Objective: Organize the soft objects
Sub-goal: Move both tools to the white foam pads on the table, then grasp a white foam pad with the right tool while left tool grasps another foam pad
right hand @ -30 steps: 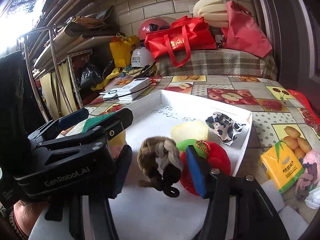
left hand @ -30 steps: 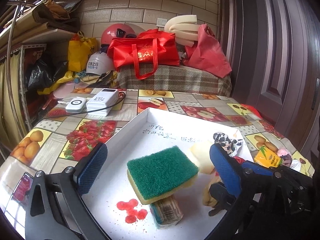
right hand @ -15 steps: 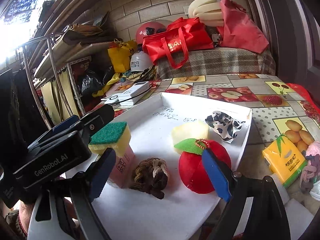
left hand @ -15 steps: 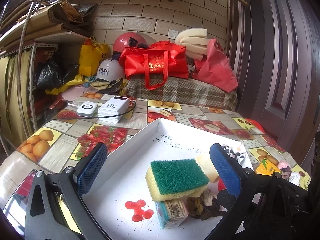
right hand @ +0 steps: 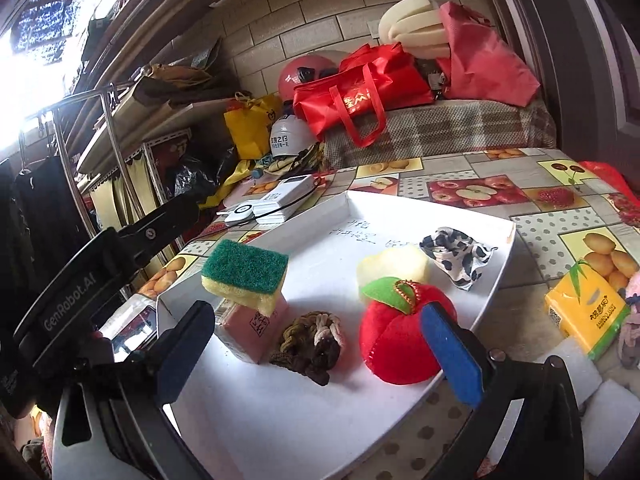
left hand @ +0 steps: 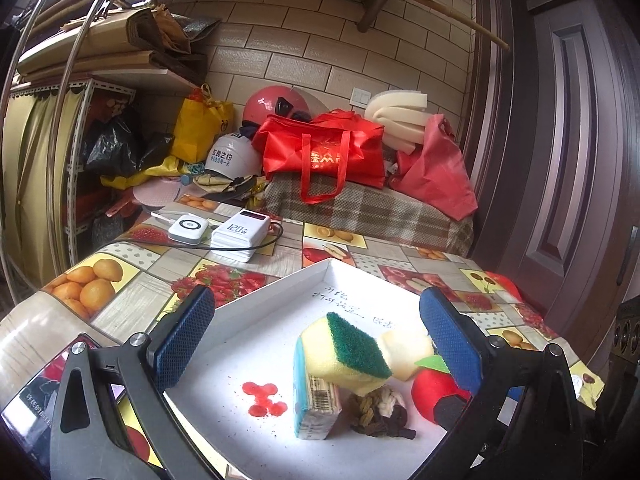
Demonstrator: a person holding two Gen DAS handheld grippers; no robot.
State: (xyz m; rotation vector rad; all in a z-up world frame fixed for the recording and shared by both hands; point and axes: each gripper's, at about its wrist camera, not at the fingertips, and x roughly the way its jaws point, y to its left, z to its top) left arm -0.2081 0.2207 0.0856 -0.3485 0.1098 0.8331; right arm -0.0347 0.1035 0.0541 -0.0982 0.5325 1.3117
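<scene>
Both tools empty, jaws wide apart: left tool, right tool, both hovering over the near end of the tray.

Soft stuff is in the tray: sponge sits crooked on top of a tissue pack, overhanging it. Hair tie just beside the pack, plush apple near it, foam piece behind the apple, spotted cloth at the far right.

Risks, imo:
- sponge tips off if the pack gets nudged, stack looks unstable
- right tool's blue pad is close to the apple, could shove it over the tray edge

Count: 1 of each in the tray. Outside on the surface: 1 yellow pack, plus sth pink at the frame edge, can't ID.
</scene>
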